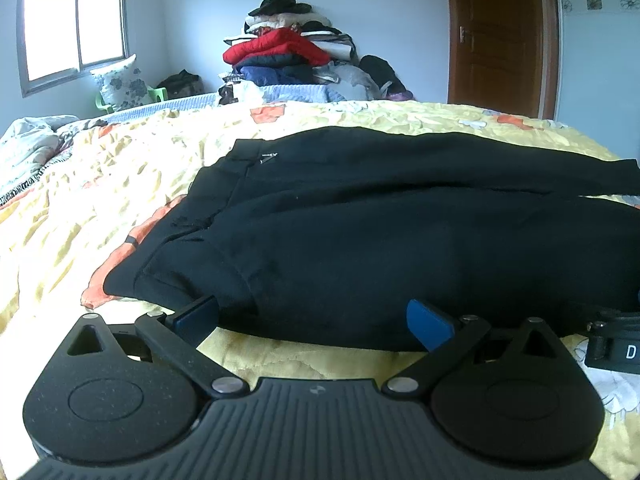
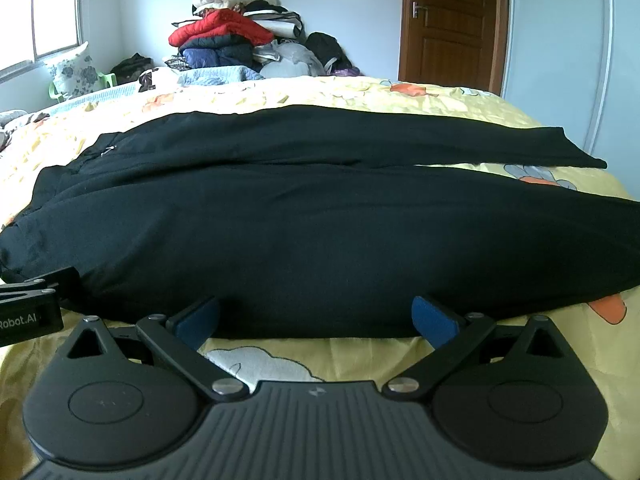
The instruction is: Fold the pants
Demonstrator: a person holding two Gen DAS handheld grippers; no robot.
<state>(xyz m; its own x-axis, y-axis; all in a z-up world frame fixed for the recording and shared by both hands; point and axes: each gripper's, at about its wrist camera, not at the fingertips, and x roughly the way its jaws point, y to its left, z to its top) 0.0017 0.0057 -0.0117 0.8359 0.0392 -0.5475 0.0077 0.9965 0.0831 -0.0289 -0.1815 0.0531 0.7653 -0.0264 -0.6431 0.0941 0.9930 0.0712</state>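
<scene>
I see both my left gripper (image 1: 314,318) and right gripper (image 2: 316,318) spread wide, pinching nothing. The black fabric pants (image 2: 304,216) lie flat on the yellow patterned bedspread (image 1: 100,184) just ahead of both, their near edge between the blue fingertips (image 1: 430,322).

Both wrist views — low, close — share pants (image 1: 400,240).

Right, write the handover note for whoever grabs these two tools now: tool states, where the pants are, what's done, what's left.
Left tool: open, holding nothing, at the near edge of the pants, close to the waistband end.
Right tool: open, holding nothing, at the same near edge, further along the leg.
Pants: black, spread lengthwise across the yellow bedspread, waistband to the left, both legs running right, side by side.
Done: pants laid out; no fold visible yet.
Left: grip the near edge with both tools and make the folds.
</scene>
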